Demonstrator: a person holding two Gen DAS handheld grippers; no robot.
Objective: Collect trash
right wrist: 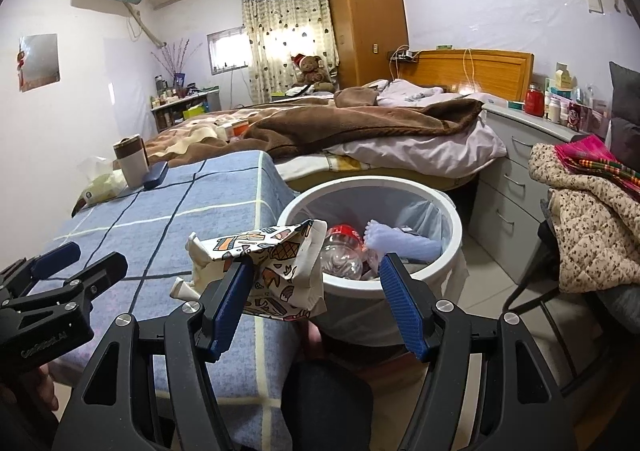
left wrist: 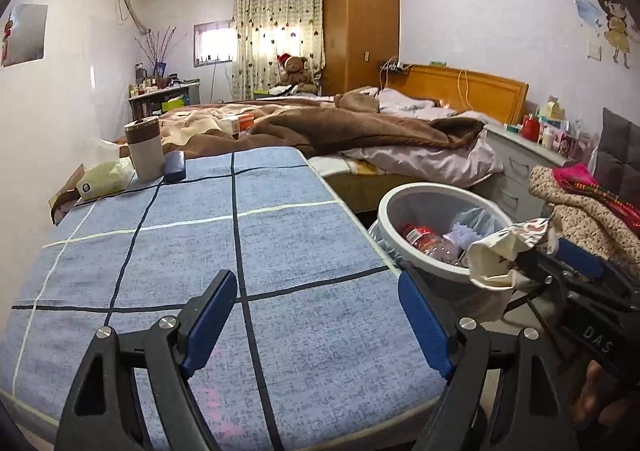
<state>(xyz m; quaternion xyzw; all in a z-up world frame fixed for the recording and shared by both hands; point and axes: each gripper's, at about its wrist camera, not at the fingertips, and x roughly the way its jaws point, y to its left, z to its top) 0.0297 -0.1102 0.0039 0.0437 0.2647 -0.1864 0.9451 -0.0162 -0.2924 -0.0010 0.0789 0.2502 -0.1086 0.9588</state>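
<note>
A white trash bin (right wrist: 448, 251) with a liner stands on the floor beside the table and holds a clear plastic bottle (right wrist: 344, 255) and a pale blue item (right wrist: 396, 241). It also shows in the left wrist view (left wrist: 432, 271). My right gripper (right wrist: 316, 299) is open at the bin's near rim. A crumpled patterned snack wrapper (right wrist: 276, 263) hangs against its left finger, over the table edge and the bin's rim; in the left wrist view the wrapper (left wrist: 500, 255) sits at that gripper's tip. My left gripper (left wrist: 316, 323) is open and empty above the blue checked tablecloth (left wrist: 192, 251).
At the table's far left corner stand a white and brown cup (left wrist: 144, 151), a dark blue case (left wrist: 175, 166) and a tissue pack (left wrist: 104, 181). A bed with brown blankets (left wrist: 340, 123) lies behind. A grey drawer unit (right wrist: 516, 187) and a chair with clothes (right wrist: 588, 219) are to the right.
</note>
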